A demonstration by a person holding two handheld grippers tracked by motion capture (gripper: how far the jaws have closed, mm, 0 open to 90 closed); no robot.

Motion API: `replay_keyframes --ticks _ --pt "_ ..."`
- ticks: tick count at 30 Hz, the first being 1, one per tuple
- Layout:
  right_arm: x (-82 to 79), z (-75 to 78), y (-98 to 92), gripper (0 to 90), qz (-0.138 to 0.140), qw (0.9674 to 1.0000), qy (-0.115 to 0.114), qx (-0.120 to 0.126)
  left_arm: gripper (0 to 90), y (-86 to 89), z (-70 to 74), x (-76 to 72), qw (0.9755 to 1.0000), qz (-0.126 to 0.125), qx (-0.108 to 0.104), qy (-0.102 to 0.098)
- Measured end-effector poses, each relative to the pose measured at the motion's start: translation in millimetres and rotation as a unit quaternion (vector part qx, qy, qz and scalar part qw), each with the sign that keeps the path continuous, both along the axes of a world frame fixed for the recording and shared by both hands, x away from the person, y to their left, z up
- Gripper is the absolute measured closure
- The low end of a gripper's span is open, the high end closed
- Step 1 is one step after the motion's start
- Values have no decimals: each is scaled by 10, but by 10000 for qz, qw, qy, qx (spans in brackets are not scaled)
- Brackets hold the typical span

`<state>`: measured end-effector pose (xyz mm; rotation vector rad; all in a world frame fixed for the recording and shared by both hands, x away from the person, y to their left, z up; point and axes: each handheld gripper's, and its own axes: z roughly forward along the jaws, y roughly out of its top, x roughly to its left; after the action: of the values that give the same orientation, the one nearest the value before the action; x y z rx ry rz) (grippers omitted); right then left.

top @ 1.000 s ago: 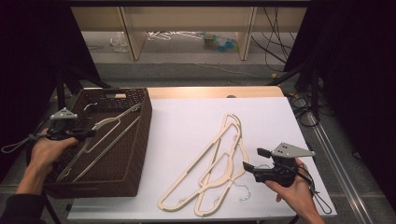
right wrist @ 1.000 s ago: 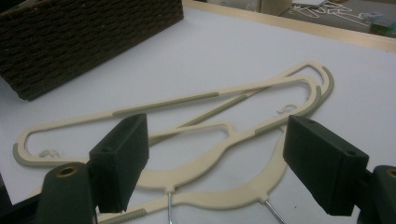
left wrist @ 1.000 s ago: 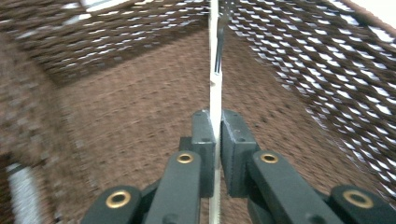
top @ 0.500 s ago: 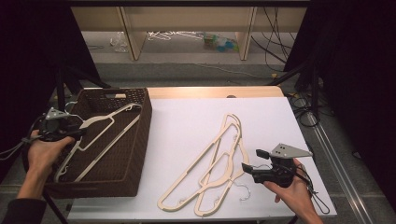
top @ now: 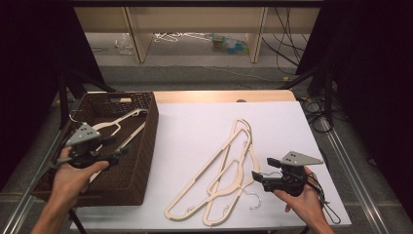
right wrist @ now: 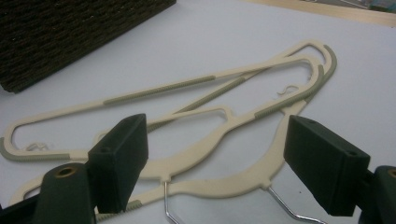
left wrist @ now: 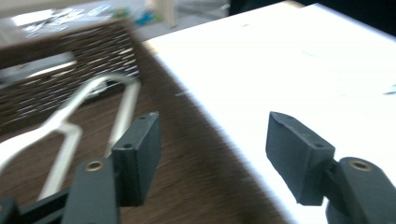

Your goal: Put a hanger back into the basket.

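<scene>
The left tool (top: 117, 150) has just released a hanger (top: 113, 127) into the basket (top: 146, 146) (jaws opening, empty). The right tool (top: 257, 176), released too, waits at the counter's four o'clock over the remaining hangers (top: 229, 168)

The white surface (top: 195, 131) lies bare between the wicker basket (top: 146, 141) at left and the pile of cream hangers (top: 229, 170) at right-centre. The basket's tall right wall blocks a low sideways pass; the far right corner is free.

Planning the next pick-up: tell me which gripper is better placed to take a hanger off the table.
Right. The right gripper sits beside the hangers on the table, jaws open and aimed at them. The left gripper hangs over the basket, jaws just opened with nothing between them, across the table from the pile.
</scene>
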<state>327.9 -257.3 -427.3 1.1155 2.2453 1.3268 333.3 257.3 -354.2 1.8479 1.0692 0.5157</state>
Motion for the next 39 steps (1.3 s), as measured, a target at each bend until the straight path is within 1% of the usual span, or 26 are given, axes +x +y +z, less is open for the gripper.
replay_keyframes --ticks 1,3,4,6,8,10,11,13,14,16,18,19,20,21,23,26,27,29,31,32,33,34,35,36,37,39 --pt "0 -9 5 230 27 10000 50 54 339 -83 8 -45 9999 -100 -110 -44" --pt "0 -10 2 229 18 10000 37 70 318 -251 20 -130 9991 -323 -238 -163" --pt "-1 -11 -1 228 25 9999 48 94 306 -306 19 -155 9988 -366 -277 -195" --pt "-3 -4 -17 227 -4 10000 23 36 285 -436 -1 -205 9972 -572 -364 -315" --pt "6 -23 -31 227 9 10000 -28 67 257 -553 -39 -253 9963 -618 -438 -406" --pt "1 -29 -36 226 -40 9999 76 86 208 -654 -95 -283 9950 -718 -543 -428" --pt "6 -34 -43 226 -39 10000 8 62 209 -711 -134 -304 9941 -807 -541 -488" --pt "-1 -39 -27 225 -39 9999 86 130 200 -800 -205 -339 9929 -911 -560 -520" --pt "-8 -28 -28 225 -40 9999 103 37 191 -828 -229 -355 9926 -935 -566 -520" --pt "-5 -32 -17 225 -20 10000 20 19 185 -893 -291 -399 9915 -1023 -599 -529" --pt "-9 -39 8 224 2 10000 39 73 186 -933 -343 -442 9912 -1099 -491 -547" --pt "-7 -40 14 224 22 10000 22 50 186 -963 -385 -467 9903 -1144 -535 -574" --pt "-7 -42 23 224 52 10000 51 46 186 -977 -404 -488 9904 -1155 -513 -564" --pt "-11 -39 24 224 32 10000 85 -5 186 -994 -435 -504 9901 -1185 -471 -587" --pt "-8 -52 29 224 61 9999 94 7 185 -1036 -503 -537 9901 -1204 -351 -623" --pt "4 -70 43 224 43 10000 55 23 185 -1084 -593 -561 9899 -1261 -336 -561" --pt "4 -64 45 224 59 9999 149 -32 185 -1094 -616 -563 9895 -1279 -323 -590" --pt "26 -86 68 223 35 9999 137 -88 185 -1115 -660 -571 9890 -1314 -350 -579" --pt "51 -111 100 220 -19 9997 160 -160 185 -1135 -693 -585 9888 -1348 -223 -597" --pt "76 -128 122 220 16 9995 250 -202 185 -1143 -708 -586 9885 -1375 -149 -608" --pt "102 -155 146 220 -17 9994 235 -268 185 -1153 -725 -590 9886 -1388 -112 -572" --pt "123 -172 178 221 -42 9986 399 -330 185 -1161 -731 -593 9883 -1397 -95 -598" --pt "143 -195 204 222 -96 9984 393 -389 185 -1169 -741 -597 9885 -1391 -146 -580" --pt "150 -204 228 224 -94 9977 534 -404 185 -1171 -744 -600 9881 -1413 -109 -602" --pt "181 -228 260 228 -97 9971 571 -489 185 -1170 -741 -605 9880 -1425 -40 -596" --pt "209 -258 321 237 -146 9961 674 -559 185 -1180 -758 -609 9877 -1458 -50 -561"
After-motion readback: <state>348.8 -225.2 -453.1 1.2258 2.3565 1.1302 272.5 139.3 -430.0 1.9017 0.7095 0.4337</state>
